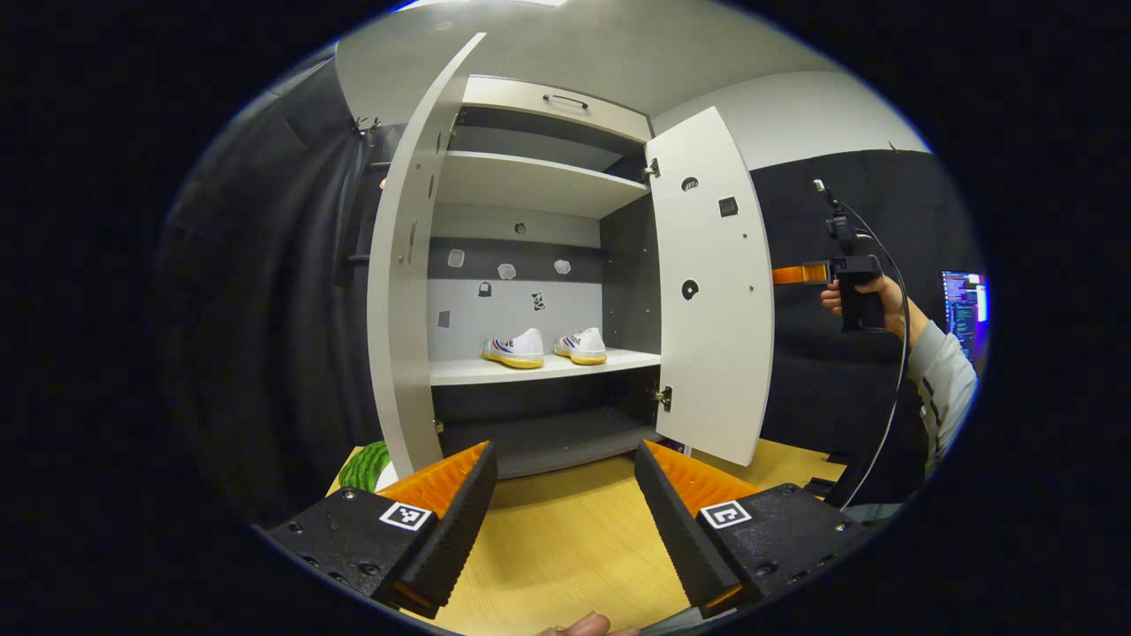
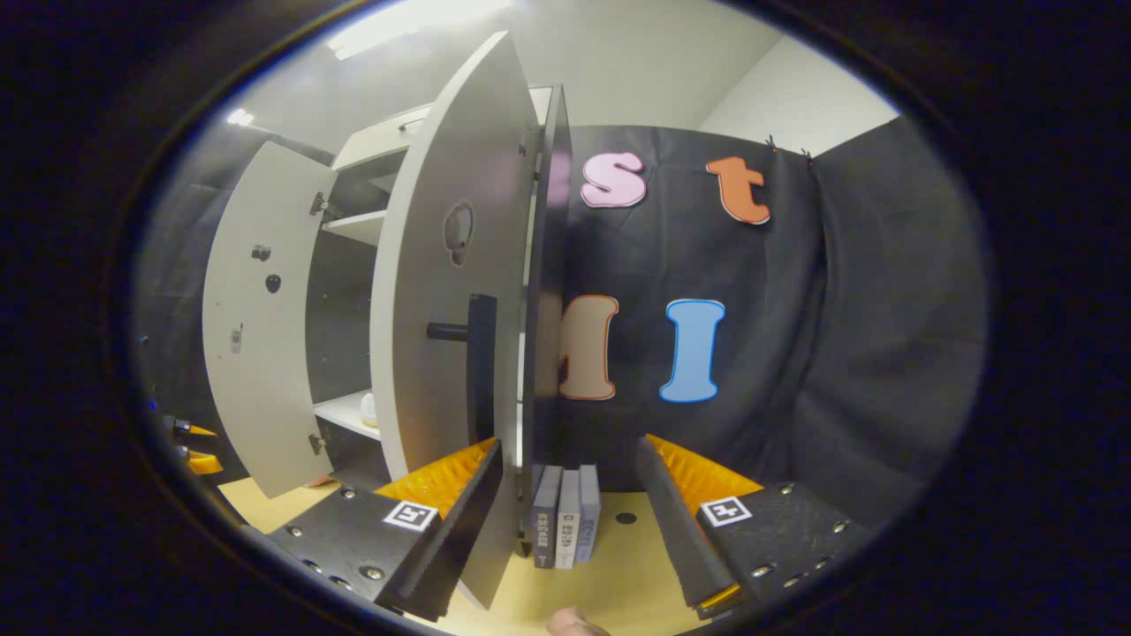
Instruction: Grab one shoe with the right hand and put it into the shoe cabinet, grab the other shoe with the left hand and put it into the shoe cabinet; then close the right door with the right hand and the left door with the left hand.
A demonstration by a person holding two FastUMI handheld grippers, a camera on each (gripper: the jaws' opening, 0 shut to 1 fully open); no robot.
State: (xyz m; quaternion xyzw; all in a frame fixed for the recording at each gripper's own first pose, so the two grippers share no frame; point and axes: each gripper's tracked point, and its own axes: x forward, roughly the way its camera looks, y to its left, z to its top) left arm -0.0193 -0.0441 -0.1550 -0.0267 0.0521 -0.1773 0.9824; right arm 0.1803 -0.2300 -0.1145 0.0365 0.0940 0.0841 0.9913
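The spread right gripper (image 2: pixel 565 495) straddles the right door (image 2: pixel 442 291) edge; both shoes (image 1: pixel 543 347) sit shelved.

a recording booth: black cloth wall (image 2: pixel 795 353), lit monitor (image 1: pixel 963 309), staged shoe cabinet (image 1: pixel 530 265).

Ahead of the left gripper (image 1: pixel 565 495), the shoe cabinet (image 1: pixel 530 185) was pale grey-white with dark grey inner walls, and the two shoes (image 1: pixel 514 348) on its shelf were white with yellow soles and red-and-blue stripes. The table (image 1: pixel 565 548) under the claw was light wood-grain. Left of it lay something green-striped (image 1: pixel 364 466). Beyond the right gripper (image 2: pixel 570 495), the door handle (image 2: pixel 477 349) was black, and grey books (image 2: pixel 565 528) stood between its fingers.
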